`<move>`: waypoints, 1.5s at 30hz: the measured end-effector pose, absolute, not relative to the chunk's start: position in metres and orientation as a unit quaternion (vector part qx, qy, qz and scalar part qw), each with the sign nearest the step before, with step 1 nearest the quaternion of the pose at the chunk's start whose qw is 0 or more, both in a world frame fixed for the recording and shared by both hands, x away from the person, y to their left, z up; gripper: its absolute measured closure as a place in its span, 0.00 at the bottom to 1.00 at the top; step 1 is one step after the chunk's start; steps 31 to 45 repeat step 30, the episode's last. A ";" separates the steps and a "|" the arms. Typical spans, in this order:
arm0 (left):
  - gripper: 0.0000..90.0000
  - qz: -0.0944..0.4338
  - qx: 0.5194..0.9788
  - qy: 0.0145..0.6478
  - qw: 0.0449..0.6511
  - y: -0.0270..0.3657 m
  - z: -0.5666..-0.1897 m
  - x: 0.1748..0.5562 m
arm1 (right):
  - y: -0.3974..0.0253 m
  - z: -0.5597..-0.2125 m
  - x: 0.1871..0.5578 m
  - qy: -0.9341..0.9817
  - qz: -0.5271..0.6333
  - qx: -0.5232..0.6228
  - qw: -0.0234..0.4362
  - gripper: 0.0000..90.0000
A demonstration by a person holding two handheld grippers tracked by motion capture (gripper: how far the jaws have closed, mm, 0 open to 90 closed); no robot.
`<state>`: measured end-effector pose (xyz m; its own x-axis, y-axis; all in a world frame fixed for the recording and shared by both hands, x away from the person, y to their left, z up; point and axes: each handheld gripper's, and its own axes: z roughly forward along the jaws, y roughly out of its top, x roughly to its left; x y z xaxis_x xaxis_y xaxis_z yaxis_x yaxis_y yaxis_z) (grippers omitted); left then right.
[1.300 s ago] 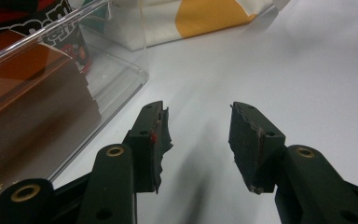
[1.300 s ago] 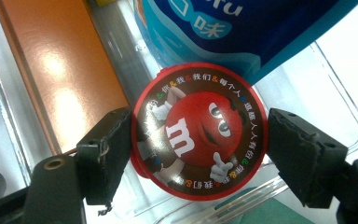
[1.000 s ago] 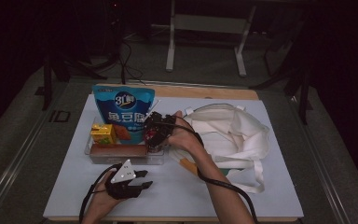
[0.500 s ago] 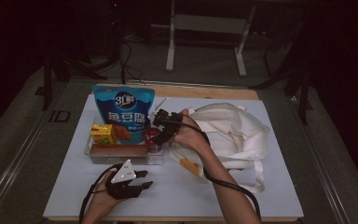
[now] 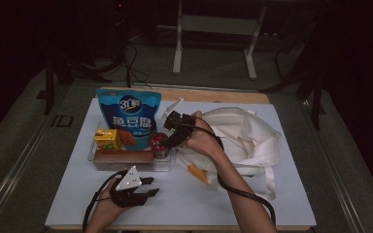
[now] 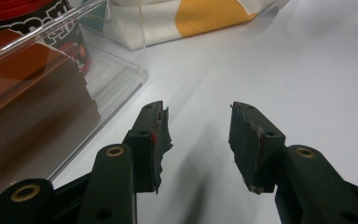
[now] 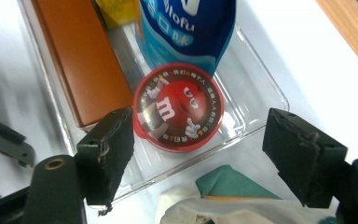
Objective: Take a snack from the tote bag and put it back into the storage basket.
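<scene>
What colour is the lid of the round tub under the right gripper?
Red lid, printed with candy characters; clearest in the right gripper view.

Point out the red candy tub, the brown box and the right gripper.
red candy tub (image 7: 178,108): right gripper view, middle of its lid.
brown box (image 7: 83,60): right gripper view, its broad top face.
right gripper (image 7: 199,156): right gripper view, midway between its open fingertips.

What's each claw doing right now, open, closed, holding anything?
Left claw: open, empty, over the white table beside the clear tray.
Right claw: open, empty, above the red candy tub in the tray.
</scene>
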<state>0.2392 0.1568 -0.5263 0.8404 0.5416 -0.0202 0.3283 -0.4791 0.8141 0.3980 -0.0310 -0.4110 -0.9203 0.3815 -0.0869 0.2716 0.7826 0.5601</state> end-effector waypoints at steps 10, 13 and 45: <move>0.62 0.120 0.851 0.256 0.442 0.157 -0.527 0.239 | -0.047 -0.395 0.391 0.929 0.310 0.174 0.106 0.29; 0.62 0.120 0.851 0.257 0.443 0.156 -0.527 0.239 | -0.051 -0.392 0.388 0.926 0.318 0.173 0.109 0.29; 0.61 0.121 0.852 0.258 0.439 0.155 -0.528 0.240 | -0.078 -0.384 0.375 0.911 0.355 0.176 0.113 0.29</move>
